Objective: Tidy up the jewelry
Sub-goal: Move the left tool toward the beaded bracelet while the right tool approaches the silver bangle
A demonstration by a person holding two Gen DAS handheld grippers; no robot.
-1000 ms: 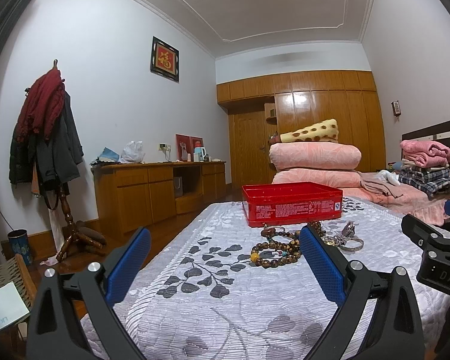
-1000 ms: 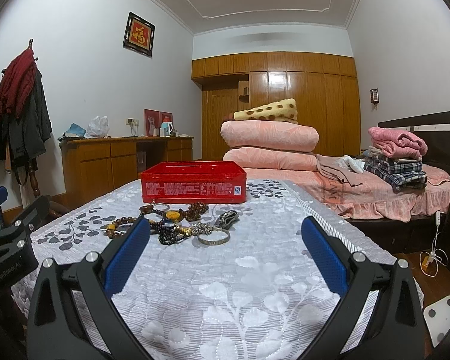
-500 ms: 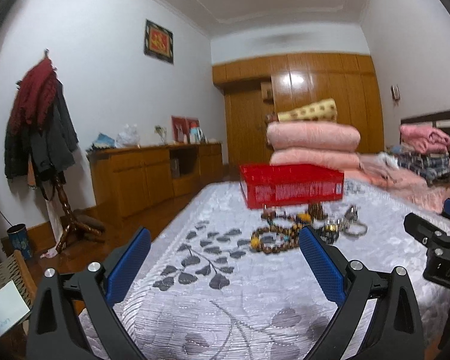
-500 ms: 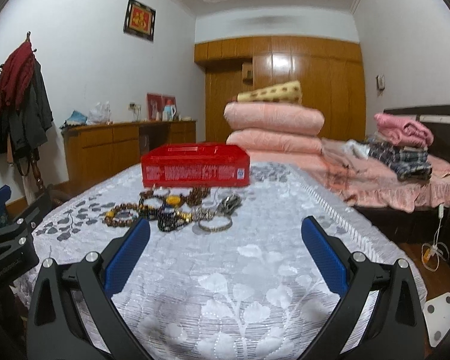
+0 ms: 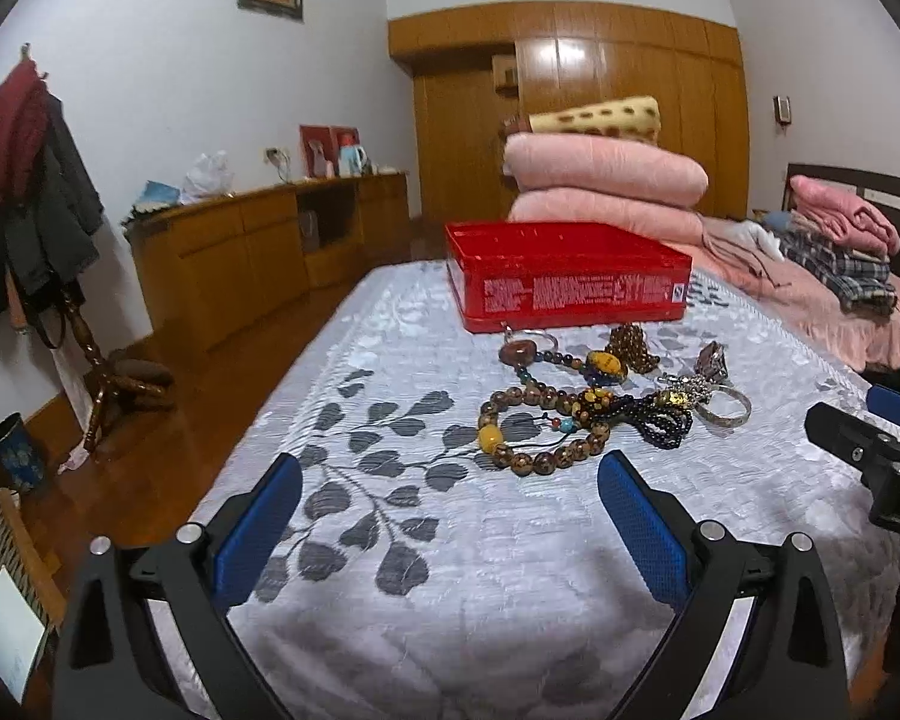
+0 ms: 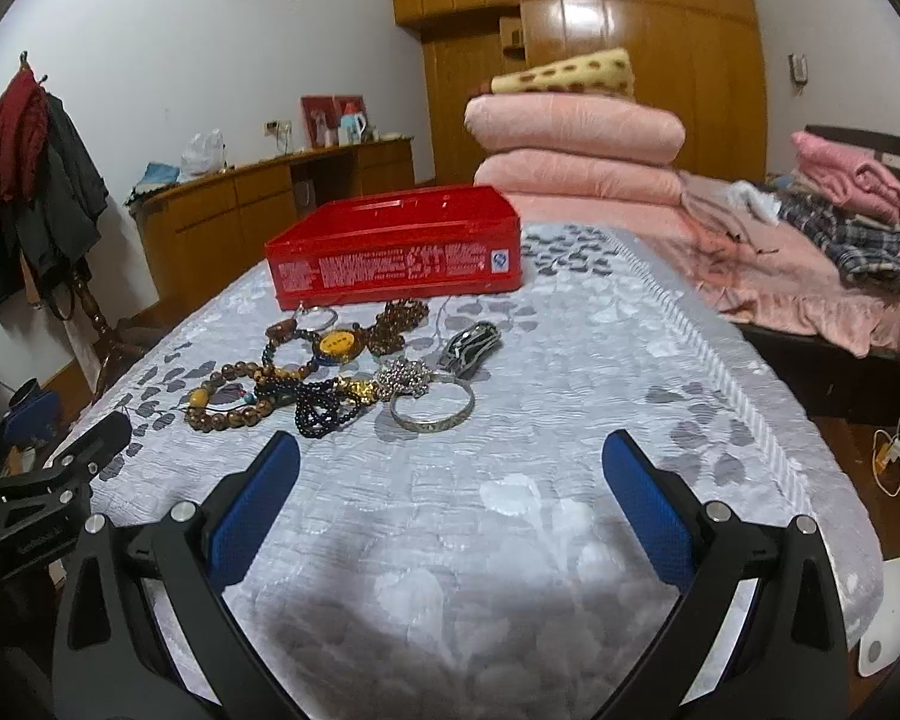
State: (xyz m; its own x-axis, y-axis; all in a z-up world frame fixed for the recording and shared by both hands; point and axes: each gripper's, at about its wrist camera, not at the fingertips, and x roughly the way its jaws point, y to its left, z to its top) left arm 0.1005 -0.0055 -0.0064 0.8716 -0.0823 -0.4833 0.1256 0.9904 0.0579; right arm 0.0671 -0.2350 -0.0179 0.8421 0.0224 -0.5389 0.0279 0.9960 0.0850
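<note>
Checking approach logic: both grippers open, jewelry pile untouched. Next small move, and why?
Probably ease the right gripper forward and down over the silver metal bangle. It is the nearest piece straight ahead of that gripper, lies flat at the pile's edge, and the open red rectangular tin waits just behind the pile.

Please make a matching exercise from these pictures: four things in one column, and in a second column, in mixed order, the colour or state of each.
Things:
1. box
2. bangle
3. left tongs
4. folded quilts

Descriptions:
A. open, holding nothing
B. pink, stacked behind the box
C. silver, lying flat on the bedspread
D. red, standing beyond the jewelry

Pairs: 1-D, 2-C, 3-A, 4-B
</note>
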